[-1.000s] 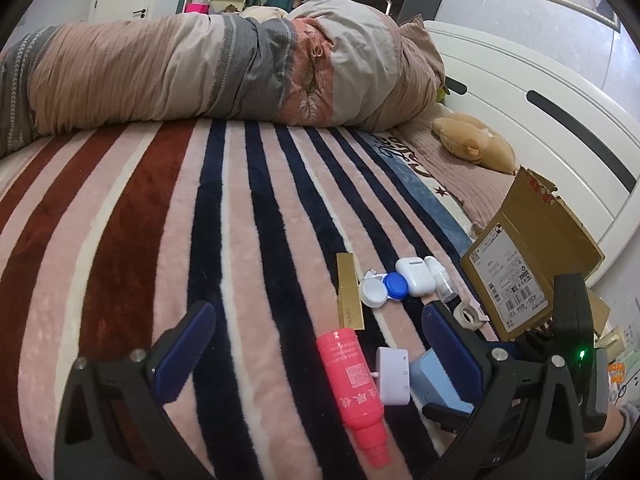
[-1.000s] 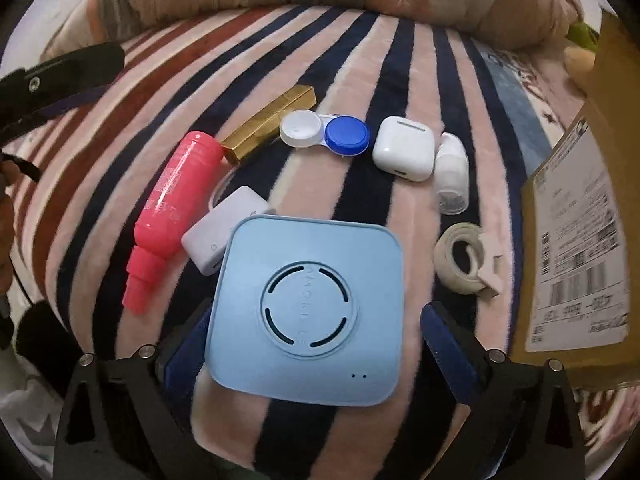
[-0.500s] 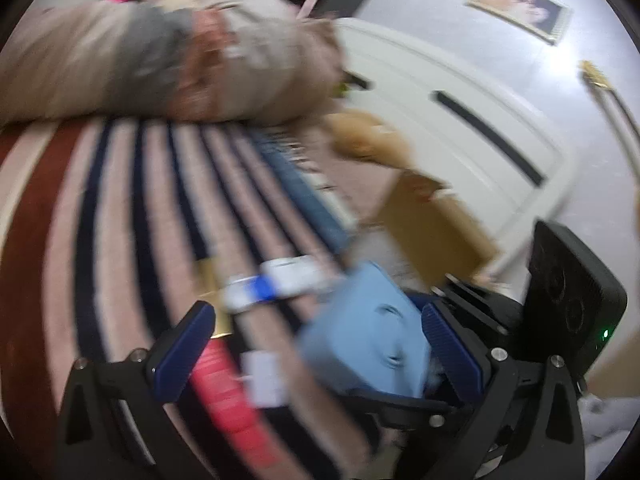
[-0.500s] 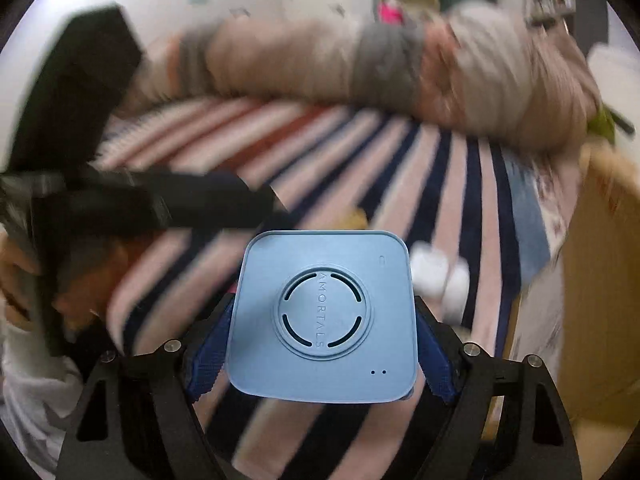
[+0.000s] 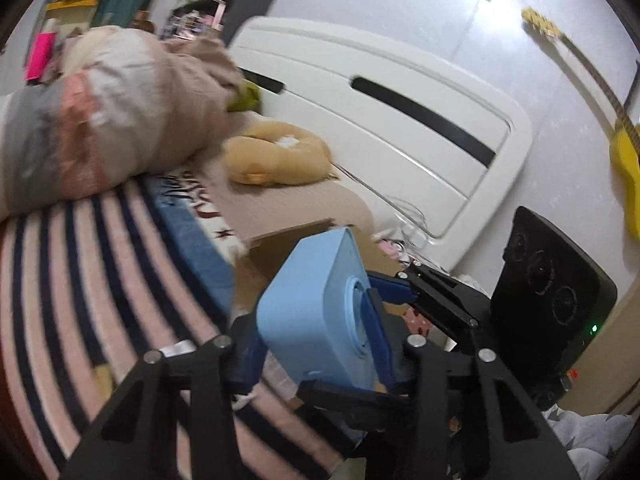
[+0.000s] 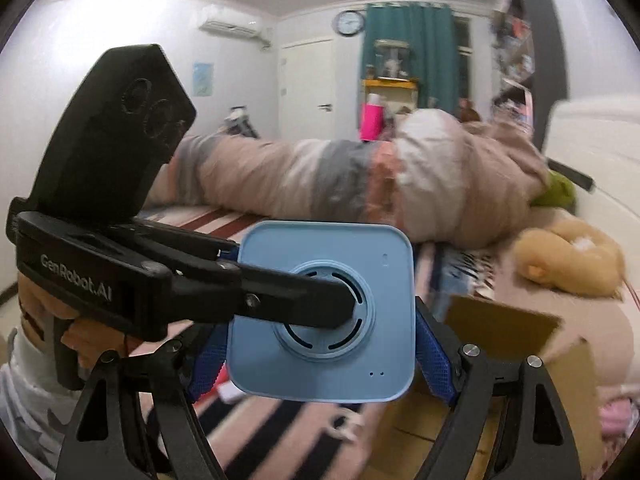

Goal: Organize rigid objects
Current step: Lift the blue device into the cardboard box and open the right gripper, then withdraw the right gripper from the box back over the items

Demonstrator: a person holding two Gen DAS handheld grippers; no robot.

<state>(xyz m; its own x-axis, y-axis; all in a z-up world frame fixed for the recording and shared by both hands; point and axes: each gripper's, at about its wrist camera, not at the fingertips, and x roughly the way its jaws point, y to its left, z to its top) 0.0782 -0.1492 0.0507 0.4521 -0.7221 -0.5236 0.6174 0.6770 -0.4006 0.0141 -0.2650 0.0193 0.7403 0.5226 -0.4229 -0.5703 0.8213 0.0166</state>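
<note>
Right wrist view: a pale blue square box (image 6: 320,312) with rounded corners hangs in the air above the striped bed (image 6: 280,432), pinched by its two side edges between the blue pads (image 6: 434,360) of the right gripper (image 6: 320,360), which is clenched on it. From the left side, the left gripper (image 6: 296,304) reaches across, one black finger lying over the round vented disc on the box's face and the other passing behind it. Left wrist view shows the same box (image 5: 316,320) straddled front and back by the left gripper (image 5: 316,364), though whether it is actually pressing on the box cannot be told.

The box looks like hard, smooth moulded plastic, stiff enough not to give under the pads and probably light, since the edge grip carries it level. Its glossy skin could slip, so the flat, parallel sides look the safest hold; the raised disc is the poorer spot. An open cardboard box (image 6: 500,320) sits just beyond and below, to the right, a likely place for it.
</note>
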